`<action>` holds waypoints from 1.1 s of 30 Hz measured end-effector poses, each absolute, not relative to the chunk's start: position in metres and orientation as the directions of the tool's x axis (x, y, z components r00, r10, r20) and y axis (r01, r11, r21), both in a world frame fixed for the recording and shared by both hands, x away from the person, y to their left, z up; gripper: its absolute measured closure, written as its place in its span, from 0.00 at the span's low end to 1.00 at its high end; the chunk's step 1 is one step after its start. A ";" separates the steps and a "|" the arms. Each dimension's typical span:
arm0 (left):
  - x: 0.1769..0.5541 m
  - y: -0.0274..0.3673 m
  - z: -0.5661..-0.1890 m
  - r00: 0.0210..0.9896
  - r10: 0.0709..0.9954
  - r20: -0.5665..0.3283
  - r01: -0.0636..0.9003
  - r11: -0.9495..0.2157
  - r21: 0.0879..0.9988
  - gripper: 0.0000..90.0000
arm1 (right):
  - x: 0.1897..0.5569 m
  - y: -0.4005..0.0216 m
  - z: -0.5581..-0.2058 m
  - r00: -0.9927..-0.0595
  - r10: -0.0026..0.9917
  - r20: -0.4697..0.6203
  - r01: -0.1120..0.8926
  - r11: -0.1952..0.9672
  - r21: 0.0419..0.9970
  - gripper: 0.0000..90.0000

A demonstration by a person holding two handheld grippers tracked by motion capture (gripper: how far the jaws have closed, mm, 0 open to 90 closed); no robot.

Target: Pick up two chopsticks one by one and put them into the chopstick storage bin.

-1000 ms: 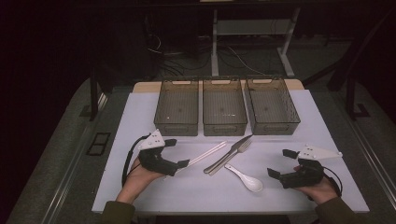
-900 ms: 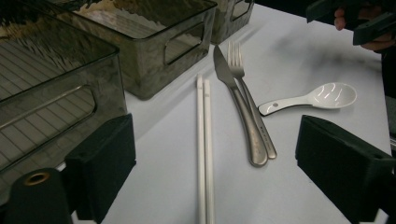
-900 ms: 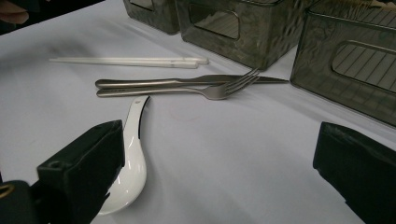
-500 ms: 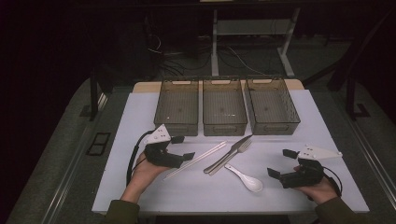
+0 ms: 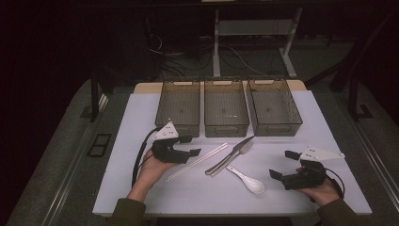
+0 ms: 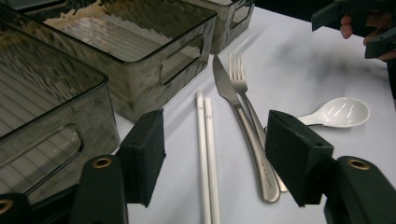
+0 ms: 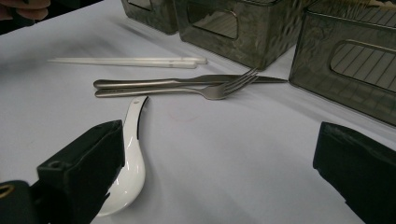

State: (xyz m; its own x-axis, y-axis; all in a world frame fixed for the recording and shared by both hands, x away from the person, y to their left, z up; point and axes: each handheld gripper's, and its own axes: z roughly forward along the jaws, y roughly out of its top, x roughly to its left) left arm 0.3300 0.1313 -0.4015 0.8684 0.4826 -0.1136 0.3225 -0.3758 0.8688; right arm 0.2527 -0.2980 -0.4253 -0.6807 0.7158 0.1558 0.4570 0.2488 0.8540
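White chopsticks (image 6: 205,154) and a glossy white spoon (image 6: 338,112) lie on the pale white table (image 5: 141,122), beside the silver knife (image 6: 238,126) and fork (image 6: 240,77), three smoky grey translucent bins (image 5: 226,110) with ribbed floors behind

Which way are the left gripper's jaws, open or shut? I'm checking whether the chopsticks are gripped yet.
Open: the left gripper has been closing, but its pads stand clear either side of the chopsticks.

The pair of white chopsticks (image 5: 197,161) lies flat and side by side, touching, on the white table, slanting from about 8 o'clock up toward 2 o'clock, tips near the middle bin's front, just left of the knife, with nothing pressing on them.
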 end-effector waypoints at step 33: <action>0.367 0.079 -0.432 0.879 0.459 -0.128 0.385 -0.525 0.759 0.82 | 0.253 -0.299 -0.426 -0.674 0.722 0.157 0.461 0.244 0.853 0.02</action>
